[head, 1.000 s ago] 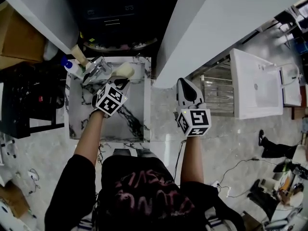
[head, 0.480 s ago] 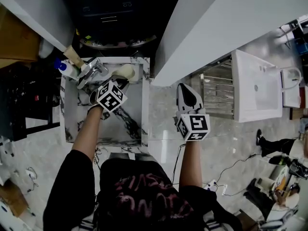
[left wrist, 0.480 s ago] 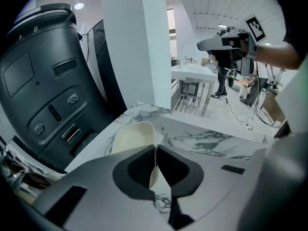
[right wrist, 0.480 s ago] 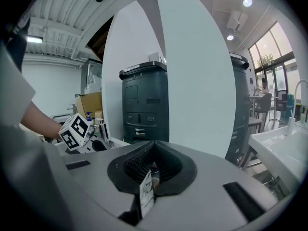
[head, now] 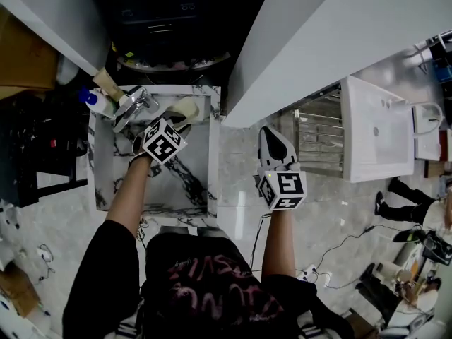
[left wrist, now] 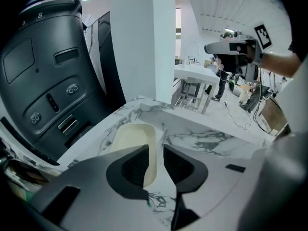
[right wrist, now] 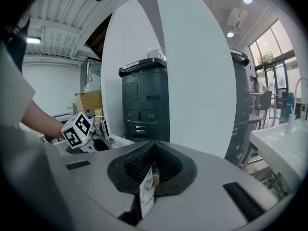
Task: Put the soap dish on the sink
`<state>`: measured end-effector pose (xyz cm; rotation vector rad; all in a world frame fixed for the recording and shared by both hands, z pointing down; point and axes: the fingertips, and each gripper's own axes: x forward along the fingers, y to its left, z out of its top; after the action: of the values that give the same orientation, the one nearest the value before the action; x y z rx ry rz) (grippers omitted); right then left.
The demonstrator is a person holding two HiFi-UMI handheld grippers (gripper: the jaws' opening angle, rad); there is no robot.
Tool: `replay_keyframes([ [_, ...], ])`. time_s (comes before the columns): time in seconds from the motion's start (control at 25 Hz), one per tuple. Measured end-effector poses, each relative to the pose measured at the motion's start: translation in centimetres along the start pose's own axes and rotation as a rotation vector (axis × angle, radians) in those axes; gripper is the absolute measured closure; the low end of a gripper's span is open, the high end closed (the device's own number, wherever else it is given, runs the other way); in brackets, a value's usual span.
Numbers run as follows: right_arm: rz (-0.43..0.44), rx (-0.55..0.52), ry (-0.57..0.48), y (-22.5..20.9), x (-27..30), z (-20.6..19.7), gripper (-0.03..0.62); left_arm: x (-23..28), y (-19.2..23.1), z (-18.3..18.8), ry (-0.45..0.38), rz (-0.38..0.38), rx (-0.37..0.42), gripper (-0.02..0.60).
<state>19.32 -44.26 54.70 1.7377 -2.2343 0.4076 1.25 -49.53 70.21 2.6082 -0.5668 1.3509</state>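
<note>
The cream oval ceramic soap dish [head: 182, 106] lies flat on the back ledge of the white, black-veined marble sink [head: 213, 154], just beside the chrome faucet [head: 134, 103]. The left gripper [head: 180, 122] hovers right at the dish's near edge, its jaws slightly apart and clamped on nothing. The right gripper [head: 272, 134] hangs well apart over the pale floor, jaws pressed together.
</note>
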Motion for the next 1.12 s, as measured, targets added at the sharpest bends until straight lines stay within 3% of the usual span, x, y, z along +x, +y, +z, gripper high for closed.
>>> replay_keyframes([
  [0.48,0.036,-0.018,-0.018,1.9,-0.3,0.9,0.582,-3.5,-0.2,1.8,-0.106,0.058,-0.097,0.476],
  [1.12,0.098,-0.054,-0.091,5.5,-3.1,3.4,0.582,-12.8,-1.4,3.8,-0.287,0.257,-0.219,0.545],
])
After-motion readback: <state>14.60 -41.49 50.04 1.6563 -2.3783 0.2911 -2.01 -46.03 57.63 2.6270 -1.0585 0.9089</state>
